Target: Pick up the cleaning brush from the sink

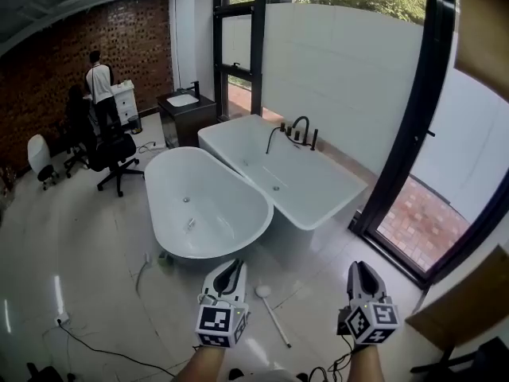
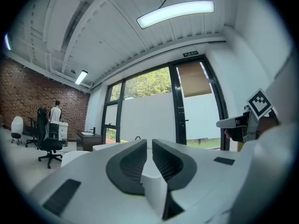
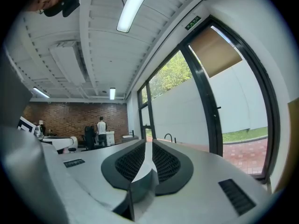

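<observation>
Low in the head view, my left gripper (image 1: 233, 266) and right gripper (image 1: 360, 267) are held level over the floor, pointing toward the tubs. Each has its jaws drawn together to a thin slit with nothing between them, as the left gripper view (image 2: 149, 143) and right gripper view (image 3: 147, 143) show. A white long-handled brush (image 1: 272, 315) lies on the floor between the two grippers. The sink (image 1: 183, 100), a white basin on a dark cabinet, stands far back by the window; nothing inside it can be made out.
A white oval bathtub (image 1: 171, 213) and a rectangular bathtub (image 1: 338, 189) with a black faucet (image 1: 299, 129) stand ahead. A person (image 1: 99, 84) stands at a white cabinet by the brick wall, with office chairs (image 1: 111, 153) nearby. Cables (image 1: 95, 344) trail on the floor at left.
</observation>
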Tool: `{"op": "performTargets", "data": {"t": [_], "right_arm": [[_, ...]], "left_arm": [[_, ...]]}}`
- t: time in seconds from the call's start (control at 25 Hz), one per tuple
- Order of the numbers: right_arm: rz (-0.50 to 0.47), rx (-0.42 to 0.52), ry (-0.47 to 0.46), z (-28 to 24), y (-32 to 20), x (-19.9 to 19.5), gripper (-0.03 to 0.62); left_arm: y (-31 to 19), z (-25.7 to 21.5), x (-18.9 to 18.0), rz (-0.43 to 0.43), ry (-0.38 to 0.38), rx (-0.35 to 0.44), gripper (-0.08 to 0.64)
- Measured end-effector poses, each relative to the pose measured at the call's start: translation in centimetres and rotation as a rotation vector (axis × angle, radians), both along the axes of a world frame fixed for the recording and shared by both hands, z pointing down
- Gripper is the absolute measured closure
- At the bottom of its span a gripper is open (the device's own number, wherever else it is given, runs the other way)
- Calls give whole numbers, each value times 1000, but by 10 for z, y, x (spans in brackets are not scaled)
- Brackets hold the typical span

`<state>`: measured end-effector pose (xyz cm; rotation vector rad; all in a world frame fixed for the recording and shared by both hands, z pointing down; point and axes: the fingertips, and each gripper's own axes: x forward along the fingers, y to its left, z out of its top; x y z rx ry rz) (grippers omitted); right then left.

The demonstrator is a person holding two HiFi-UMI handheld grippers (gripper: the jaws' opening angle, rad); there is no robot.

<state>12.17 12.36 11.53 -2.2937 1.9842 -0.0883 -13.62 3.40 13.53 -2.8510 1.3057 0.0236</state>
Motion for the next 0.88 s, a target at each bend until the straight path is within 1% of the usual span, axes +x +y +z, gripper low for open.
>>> {"op": "performTargets", "data": {"t": [0.16,0.24,0.28,0.44,0.48,0.64,0.76,0.88], "right_arm": [[-54,-18,47,14,-33,-50,535],[-92,-34,78,21,-53,-71,534],[-113,-40,90,25,-63,-77,522],[-197,-55,124,47,-106,-77,519],[-222,-62,130,56,-118,-73,518],[-307,-93,125,99,-171,-54,512],[-334,-119,118,137,-203,-48,512],[-339,-151,112,178,-235,-50,512]], "left_arm": [[-24,16,-41,-21,-7,0,522],[-38,22,-53,-36,-4,-6,522],[-44,25,-54,-40,-5,-8,522],[-66,40,-33,-56,-33,-6,550],[-73,48,-25,-67,-45,-11,560],[-108,86,8,-88,-76,-35,560],[-131,111,20,-107,-68,-52,560],[-161,147,25,-101,-65,-73,548]]}}
